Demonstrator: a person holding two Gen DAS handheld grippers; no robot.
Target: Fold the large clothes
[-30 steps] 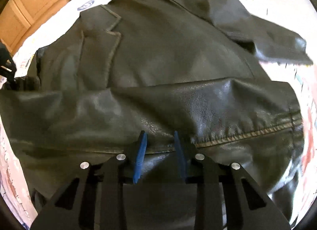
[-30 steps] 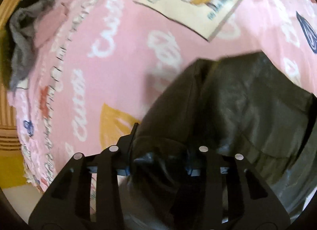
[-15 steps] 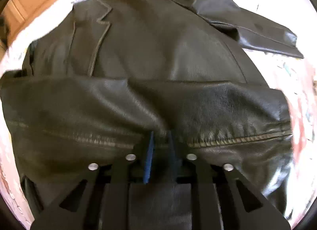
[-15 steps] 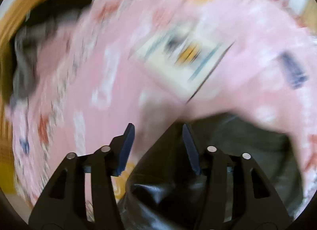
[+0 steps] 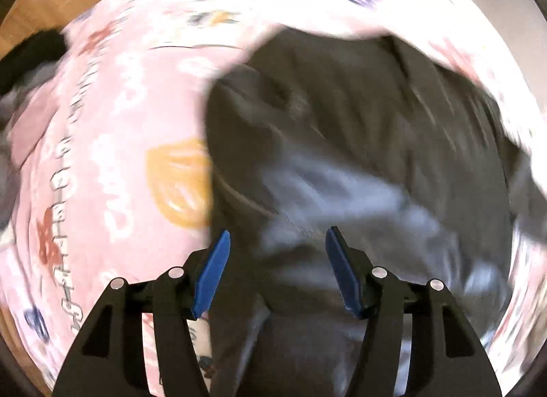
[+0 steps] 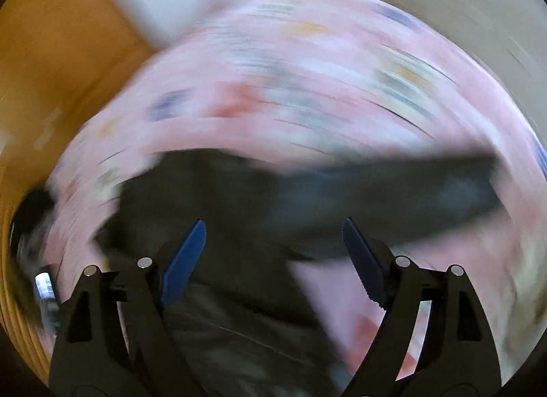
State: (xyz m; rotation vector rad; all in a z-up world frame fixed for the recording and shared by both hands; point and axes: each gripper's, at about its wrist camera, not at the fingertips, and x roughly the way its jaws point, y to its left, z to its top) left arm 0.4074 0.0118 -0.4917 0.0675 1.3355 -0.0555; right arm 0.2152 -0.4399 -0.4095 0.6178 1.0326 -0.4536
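Note:
A dark leather jacket (image 5: 359, 144) lies on a pink patterned blanket (image 5: 112, 130). Both views are blurred by motion. My left gripper (image 5: 277, 243) is open with blue pads, held just above the jacket's near edge, nothing between the jaws. In the right wrist view the jacket (image 6: 259, 199) spreads across the middle, with a sleeve (image 6: 427, 188) reaching to the right. My right gripper (image 6: 273, 233) is wide open and empty above the jacket.
The pink blanket (image 6: 307, 89) covers the bed. Wooden floor or furniture (image 6: 58, 65) shows at the left. Dark and grey clothing (image 5: 30, 65) lies at the blanket's left edge. A pale wall (image 6: 444, 4) is at the back.
Both grippers have let go of the jacket and opened wide. Both have swung fast to new viewpoints; the left one now looks across the jacket toward the blanket.

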